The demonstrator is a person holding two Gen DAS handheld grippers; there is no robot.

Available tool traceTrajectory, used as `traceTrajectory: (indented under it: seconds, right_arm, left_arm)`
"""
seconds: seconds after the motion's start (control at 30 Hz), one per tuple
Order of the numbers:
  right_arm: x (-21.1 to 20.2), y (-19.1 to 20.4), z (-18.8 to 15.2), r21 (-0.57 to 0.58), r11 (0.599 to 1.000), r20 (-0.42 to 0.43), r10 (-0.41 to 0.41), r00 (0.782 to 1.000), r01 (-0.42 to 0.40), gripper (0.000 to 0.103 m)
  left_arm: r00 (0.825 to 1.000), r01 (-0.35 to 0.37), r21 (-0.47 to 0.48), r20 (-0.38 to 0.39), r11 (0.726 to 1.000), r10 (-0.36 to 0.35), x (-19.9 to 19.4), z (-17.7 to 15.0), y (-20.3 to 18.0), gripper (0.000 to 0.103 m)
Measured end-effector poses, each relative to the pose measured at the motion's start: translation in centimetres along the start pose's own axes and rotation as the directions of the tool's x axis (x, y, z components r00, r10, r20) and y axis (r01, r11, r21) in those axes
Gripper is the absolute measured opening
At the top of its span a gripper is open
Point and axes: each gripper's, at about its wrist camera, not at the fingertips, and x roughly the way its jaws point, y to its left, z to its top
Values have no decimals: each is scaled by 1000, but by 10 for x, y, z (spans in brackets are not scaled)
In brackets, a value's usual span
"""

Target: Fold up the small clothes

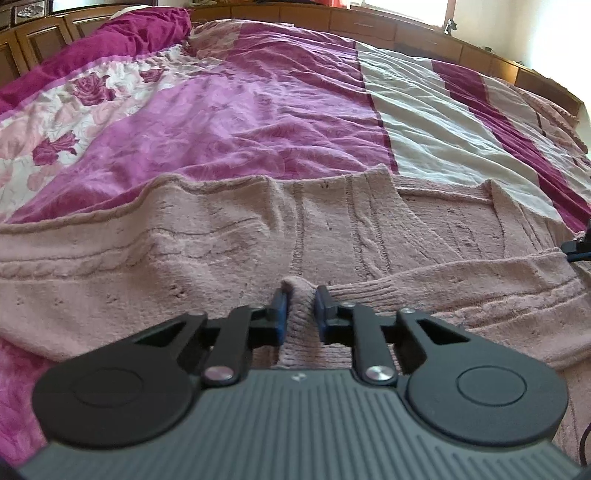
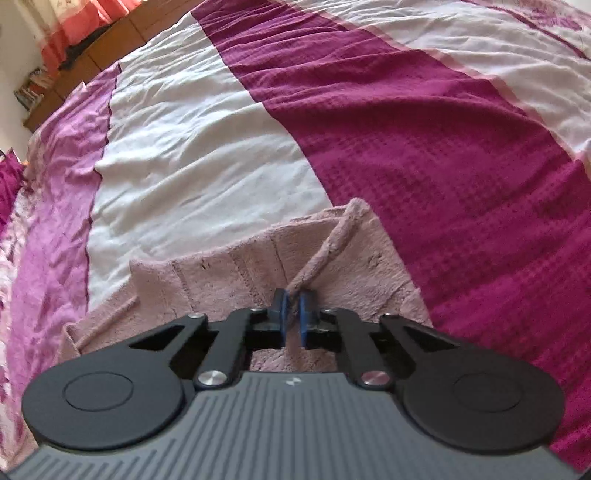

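Note:
A pale pink cable-knit sweater point(image 1: 229, 236) lies spread across the near part of the bed. In the left wrist view, my left gripper point(image 1: 301, 297) is shut on a raised fold of its knit, and the fabric bunches between the blue pads. In the right wrist view, the sweater point(image 2: 236, 273) shows a corner with a rolled hem edge running into my right gripper point(image 2: 293, 301). That gripper is shut on the edge. A tip of the right gripper point(image 1: 578, 245) pokes in at the right border of the left wrist view, beside the sweater's side.
The bedspread point(image 1: 258, 122) is wrinkled, with purple, white point(image 2: 192, 147) and dark magenta point(image 2: 424, 147) bands and a rose print point(image 1: 55, 122) on the left. Wooden cabinets point(image 1: 369, 26) run behind the bed below a bright window. A shelf with books point(image 2: 35, 88) stands far left.

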Motion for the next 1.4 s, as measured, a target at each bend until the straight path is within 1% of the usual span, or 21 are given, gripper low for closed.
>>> traceTrajectory:
  seconds: [0.07, 0.13, 0.27, 0.33, 0.43, 0.5, 0.53, 0.57, 0.63, 0.67, 0.7, 0.73, 0.8, 0.83, 0.9, 0.97, 1.0, 1.13, 1.3, 1.4]
  right_arm:
    - [-5, -10, 0, 46, 998, 16, 48, 999, -48, 3]
    - [-11, -20, 1, 93, 990, 50, 98, 994, -102, 2]
    - [-23, -29, 2, 134, 978, 114, 143, 983, -157, 2]
    - [-27, -30, 4, 143, 976, 146, 141, 979, -162, 2]
    - [-30, -29, 6, 130, 981, 200, 115, 973, -143, 2]
    - [-28, -29, 6, 120, 984, 206, 104, 973, -131, 2]
    - [-25, -28, 4, 110, 986, 201, 99, 975, -123, 2]
    - [-20, -28, 3, 99, 988, 185, 98, 978, -118, 2]
    - [-10, -29, 0, 87, 990, 156, 94, 983, -108, 3]
    - [-7, -29, -2, 71, 992, 159, 89, 983, -101, 3]
    - [-5, -29, -4, 50, 994, 163, 88, 983, -97, 3]
    - [-5, -28, -6, 22, 995, 171, 90, 981, -95, 4]
    - [-8, -25, -9, -14, 995, 174, 100, 980, -99, 16]
    - [-11, -23, -10, -25, 994, 169, 105, 980, -102, 19]
    - [-20, -21, -13, -47, 993, 162, 118, 980, -111, 38]
    - [-33, -19, -20, -84, 989, 172, 134, 976, -121, 49]
    - [-40, -18, -25, -103, 987, 177, 140, 974, -123, 53]
    - [-68, -25, -50, -138, 980, 174, 163, 971, -140, 56]
    - [-96, -45, -83, -126, 980, 172, 172, 970, -152, 65]
    - [-111, -55, -99, -122, 979, 179, 185, 966, -164, 68]
  left_arm:
    - [1000, 0, 3, 6, 1000, 0, -1, 0, 0, 14]
    - [1000, 7, -1, 16, 1000, -7, -3, 1, 0, 11]
    - [997, 6, 8, 76, 1000, -6, -10, 9, -4, 10]
    - [994, -1, 13, 112, 1000, -1, -12, 15, -8, 10]
    - [989, -15, 27, 146, 1000, 10, -10, 23, -13, 10]
    - [991, -25, 52, 136, 998, 18, -3, 26, -16, 10]
    - [993, -30, 64, 117, 997, 22, 3, 27, -17, 11]
    - [995, -41, 72, 91, 997, 34, 10, 27, -17, 13]
    - [997, -66, 79, 35, 995, 63, 24, 25, -16, 21]
    - [997, -80, 80, 24, 994, 78, 27, 24, -15, 30]
    - [996, -92, 83, 28, 992, 90, 28, 22, -13, 39]
    - [995, -101, 84, 35, 991, 99, 27, 22, -11, 43]
    - [992, -121, 77, 30, 990, 119, 23, 21, -7, 65]
    - [992, -126, 69, 24, 990, 124, 21, 22, -4, 67]
    - [993, -115, 54, 10, 992, 114, 18, 22, 1, 68]
    - [994, -106, 43, -2, 993, 106, 15, 21, 4, 68]
    - [994, -109, 39, -11, 993, 109, 14, 20, 5, 68]
    - [990, -136, 21, -30, 990, 137, 5, 20, 9, 68]
    - [986, -161, 2, -40, 987, 161, -16, 20, 17, 68]
    - [984, -173, -24, -44, 985, 172, -33, 18, 24, 68]
